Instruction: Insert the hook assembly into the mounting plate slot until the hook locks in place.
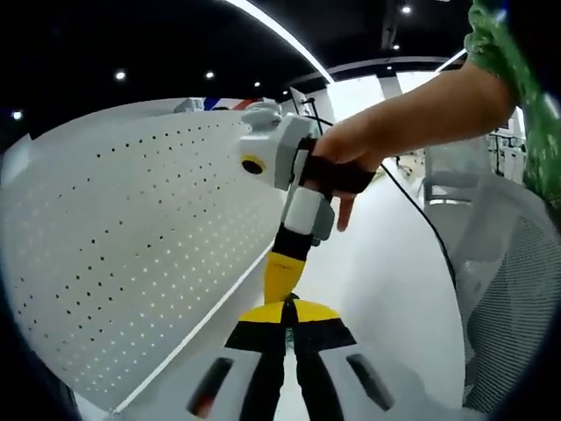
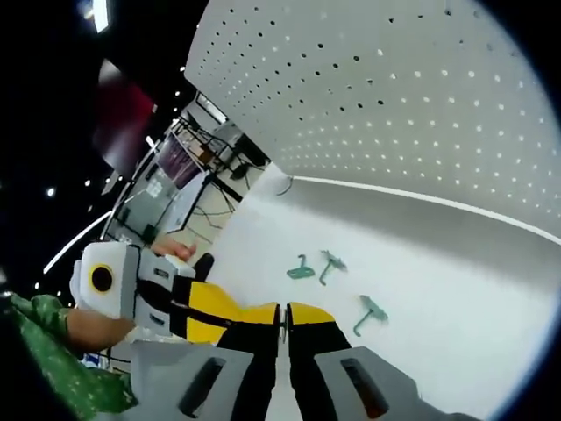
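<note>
Both grippers — left gripper (image 1: 289, 314), right gripper (image 2: 283, 317) — stood clenched, grasping nothing, tips meeting. Three green hooks (image 2: 333, 263) lay on the white table (image 2: 456, 289) below the pegboard (image 2: 394, 79).

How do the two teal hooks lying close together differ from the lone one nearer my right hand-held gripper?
The paired hooks lie side by side, almost touching; the lone hook lies apart. The pair sits nearer the pegboard; the lone hook sits nearer the right hand-held gripper. All are teal, look alike, and rest flat on the white table, none being held.
</note>
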`<state>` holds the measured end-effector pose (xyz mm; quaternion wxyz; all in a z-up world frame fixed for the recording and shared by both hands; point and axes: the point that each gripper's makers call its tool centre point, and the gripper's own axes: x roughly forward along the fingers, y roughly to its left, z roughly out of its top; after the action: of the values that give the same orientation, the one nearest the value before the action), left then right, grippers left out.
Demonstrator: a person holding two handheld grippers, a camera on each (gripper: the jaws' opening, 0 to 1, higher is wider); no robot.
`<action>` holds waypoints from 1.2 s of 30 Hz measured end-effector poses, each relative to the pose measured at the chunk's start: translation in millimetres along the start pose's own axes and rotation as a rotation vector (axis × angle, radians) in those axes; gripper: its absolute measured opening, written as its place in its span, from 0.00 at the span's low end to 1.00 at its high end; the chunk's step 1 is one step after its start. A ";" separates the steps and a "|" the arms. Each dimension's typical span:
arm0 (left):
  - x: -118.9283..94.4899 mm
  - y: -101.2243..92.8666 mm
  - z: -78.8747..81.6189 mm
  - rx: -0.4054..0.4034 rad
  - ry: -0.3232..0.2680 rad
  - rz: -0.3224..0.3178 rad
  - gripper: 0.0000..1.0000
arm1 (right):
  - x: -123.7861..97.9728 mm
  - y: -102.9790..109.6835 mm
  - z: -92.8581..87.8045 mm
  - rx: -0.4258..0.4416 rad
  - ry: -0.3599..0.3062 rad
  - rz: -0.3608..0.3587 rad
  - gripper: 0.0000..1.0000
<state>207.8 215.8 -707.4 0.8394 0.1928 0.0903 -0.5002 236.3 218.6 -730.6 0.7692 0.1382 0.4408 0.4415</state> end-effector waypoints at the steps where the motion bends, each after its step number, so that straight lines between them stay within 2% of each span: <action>1: -0.5 0.8 -0.2 -0.008 0.000 0.008 0.02 | -0.1 0.6 1.8 0.004 -0.012 0.002 0.03; 7: -3.7 8.1 -5.5 -0.081 0.001 0.064 0.02 | -2.0 5.8 11.9 -0.006 -0.073 -0.005 0.04; 8: -5.1 10.6 -4.9 -0.117 -0.011 0.079 0.02 | -2.5 6.0 13.6 -0.005 -0.085 -0.008 0.04; 11: -6.4 15.9 -6.9 -0.137 -0.007 0.114 0.02 | -3.2 1.6 15.7 -0.025 -0.105 -0.044 0.04; 14: -10.0 24.1 -8.0 -0.173 -0.009 0.169 0.02 | -4.3 4.1 17.5 -0.016 -0.126 -0.032 0.04; 16: -11.4 25.7 -7.0 -0.190 -0.017 0.184 0.02 | -4.1 5.3 17.4 -0.022 -0.126 -0.034 0.04; 18: -14.6 31.3 -5.0 -0.247 -0.040 0.219 0.02 | -2.5 8.8 17.6 -0.039 -0.125 -0.035 0.04; 26: -22.1 41.9 -0.4 -0.346 -0.082 0.298 0.02 | 1.9 14.9 24.6 -0.104 -0.138 -0.055 0.03; 32: -24.8 45.5 4.8 -0.372 -0.097 0.333 0.02 | 2.0 17.6 31.2 -0.173 -0.155 -0.085 0.00; 36: -26.3 47.0 8.1 -0.405 -0.114 0.347 0.02 | 2.4 19.2 32.7 -0.170 -0.158 -0.078 0.01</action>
<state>235.8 253.6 -680.0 0.9376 0.0052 0.1069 -0.3308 252.4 237.3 -701.7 0.8270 0.0896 0.3448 0.4348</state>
